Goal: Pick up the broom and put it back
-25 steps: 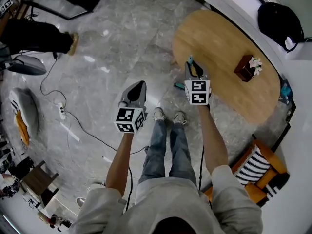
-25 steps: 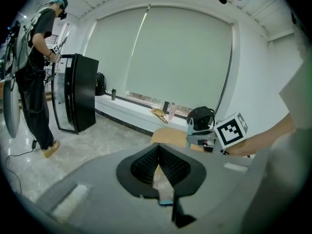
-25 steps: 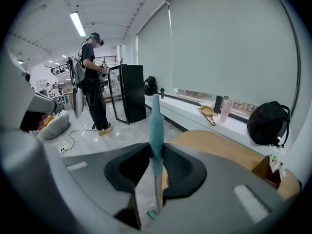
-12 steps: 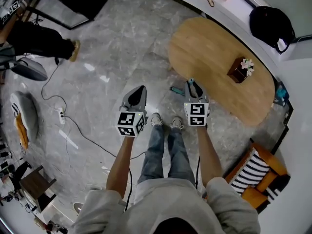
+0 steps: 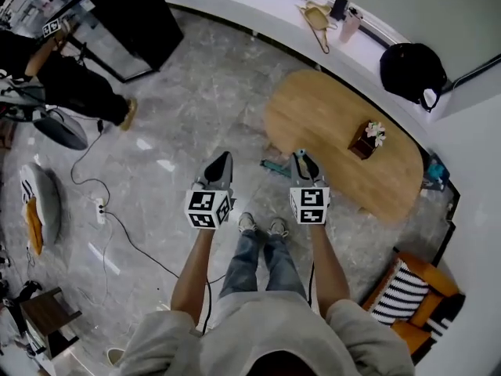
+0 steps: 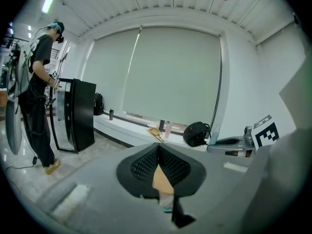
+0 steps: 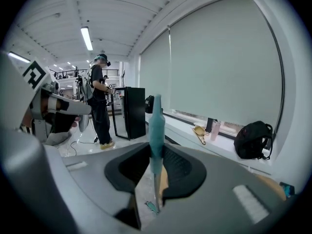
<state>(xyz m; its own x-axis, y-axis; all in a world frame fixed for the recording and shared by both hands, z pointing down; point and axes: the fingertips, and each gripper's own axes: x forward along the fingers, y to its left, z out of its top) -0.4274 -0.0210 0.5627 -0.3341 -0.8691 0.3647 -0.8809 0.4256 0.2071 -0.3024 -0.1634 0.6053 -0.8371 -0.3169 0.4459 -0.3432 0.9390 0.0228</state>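
At the far left another person (image 5: 74, 81) stands by a black cabinet (image 5: 125, 18), well apart from the work, and a cable (image 5: 129, 222) trails across the stone floor (image 5: 196, 92).

The left gripper (image 5: 223, 161) is held out level with its partner. Its fingers (image 6: 141, 165) are pressed together with nothing between them, so it looks like a spare hand, kept off the broom's line.

The broom (image 7: 156, 126) is the task's thing, and it is in the right gripper (image 5: 304, 163). The fingers (image 7: 178, 167) pinch its teal handle near the top. The handle stands upright between them, and a thin shaft drops to a teal end low over the floor. That end shows in the head view between the two grippers. Whether it touches the floor cannot be told. Gripping high lets the broom hang straight under its own weight, which should keep it from swinging while it is carried.

Just right of the gripper is an oval wooden surface (image 5: 329, 124) with a small plant box (image 5: 366, 139) on it. Behind it a white ledge (image 5: 258, 10) carries a tan long-handled thing (image 5: 315, 18) and a black backpack (image 5: 411, 70).

The pick-up looks done and the putting back is still to come. The ledge may be where it goes, but the frames do not settle that. The shaft will need to clear the wooden surface's edge on the way.
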